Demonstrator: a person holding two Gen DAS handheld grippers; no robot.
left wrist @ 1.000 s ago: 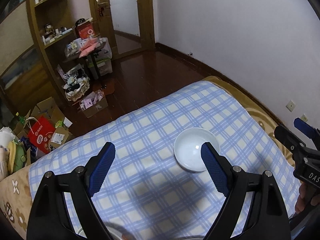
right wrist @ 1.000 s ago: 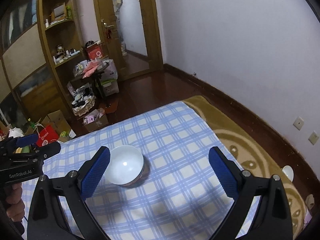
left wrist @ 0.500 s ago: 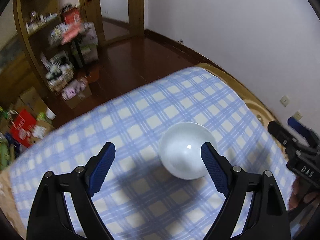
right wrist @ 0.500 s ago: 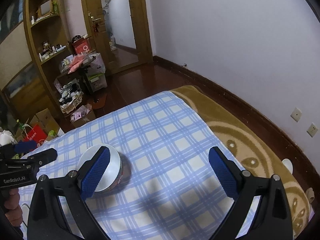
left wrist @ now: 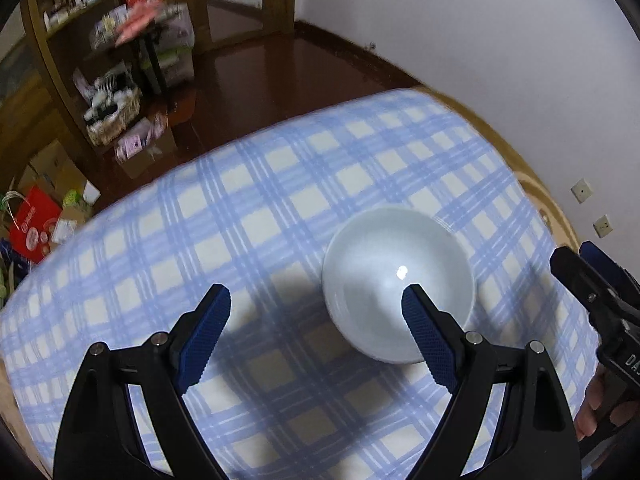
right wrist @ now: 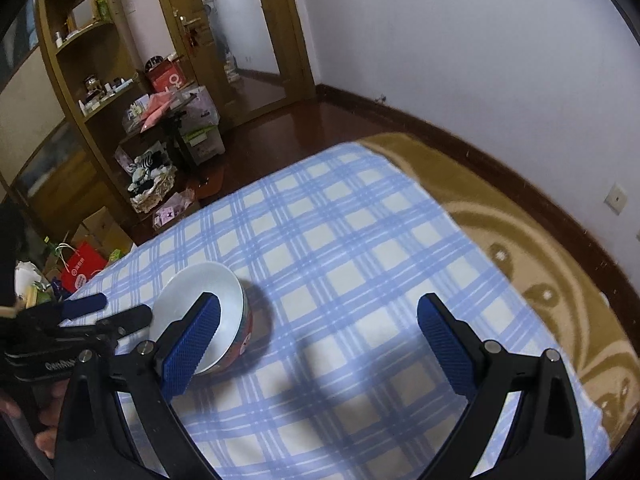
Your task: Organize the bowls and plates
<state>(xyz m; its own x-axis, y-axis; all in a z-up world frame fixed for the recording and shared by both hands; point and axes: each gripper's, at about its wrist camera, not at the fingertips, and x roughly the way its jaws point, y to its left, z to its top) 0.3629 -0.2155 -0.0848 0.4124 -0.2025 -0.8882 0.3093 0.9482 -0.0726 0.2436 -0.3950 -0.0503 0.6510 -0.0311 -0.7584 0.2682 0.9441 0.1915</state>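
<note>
A white bowl point(left wrist: 396, 280) with a red patterned outside point(right wrist: 208, 312) stands upright on the blue checked cloth point(left wrist: 280, 200). My left gripper point(left wrist: 316, 316) is open, just above and short of the bowl; its right finger point(left wrist: 428, 340) overlaps the bowl's near rim. In the right wrist view the left gripper point(right wrist: 108, 312) reaches the bowl from the left. My right gripper point(right wrist: 320, 332) is open and empty, to the right of the bowl; its left finger point(right wrist: 192, 344) hides part of the bowl. The right gripper point(left wrist: 592, 276) shows at the right edge of the left wrist view.
The cloth covers a bed with a brown patterned blanket point(right wrist: 540, 240) on its right side. Beyond the far edge lies a dark wood floor point(right wrist: 288, 132) with shelves point(right wrist: 92, 72), boxes and a red bag point(right wrist: 82, 268). A white wall point(right wrist: 480, 40) runs along the right.
The left gripper has moved forward and down toward the bowl, which now looks larger and closer. The right gripper has shifted right, so the bowl sits behind its left finger.
</note>
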